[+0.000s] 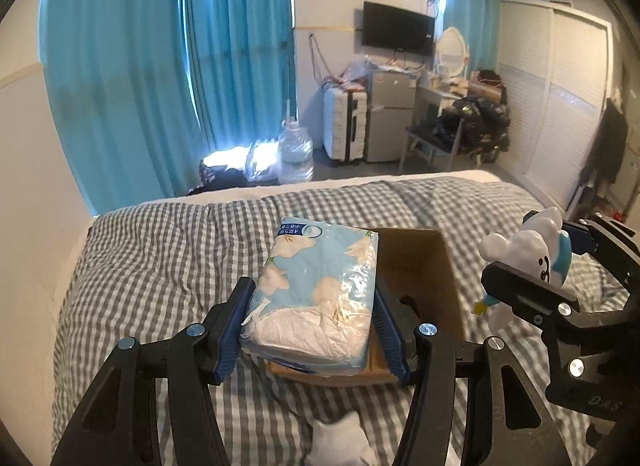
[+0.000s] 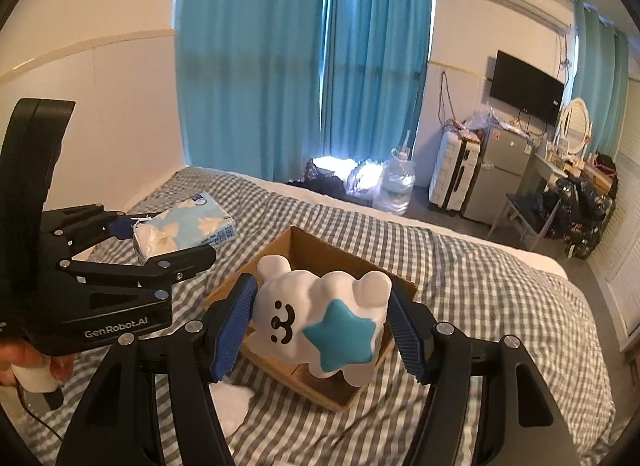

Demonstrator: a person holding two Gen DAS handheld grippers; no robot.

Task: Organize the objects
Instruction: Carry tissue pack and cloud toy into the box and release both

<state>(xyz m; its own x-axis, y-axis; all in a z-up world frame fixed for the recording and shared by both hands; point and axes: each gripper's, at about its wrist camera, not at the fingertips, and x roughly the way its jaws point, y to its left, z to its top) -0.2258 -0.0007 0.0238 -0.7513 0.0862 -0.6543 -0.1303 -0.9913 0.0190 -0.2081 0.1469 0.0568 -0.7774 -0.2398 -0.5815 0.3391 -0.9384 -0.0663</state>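
Note:
My left gripper (image 1: pixel 314 302) is shut on a light blue tissue pack (image 1: pixel 316 286) and holds it above the near left edge of an open cardboard box (image 1: pixel 420 266) on the checked bed. My right gripper (image 2: pixel 324 314) is shut on a white bear toy (image 2: pixel 316 322) with a blue star, held over the same box (image 2: pixel 312 250). The right gripper with the toy (image 1: pixel 528 250) shows at the right of the left wrist view. The left gripper with the tissue pack (image 2: pixel 188 229) shows at the left of the right wrist view.
The grey checked bedcover (image 1: pixel 160 266) spreads all around the box. A small white object (image 1: pixel 340 442) lies on the bed near me. Beyond the bed stand a water jug (image 1: pixel 294 153), a white suitcase (image 1: pixel 344 125), a small fridge and a chair.

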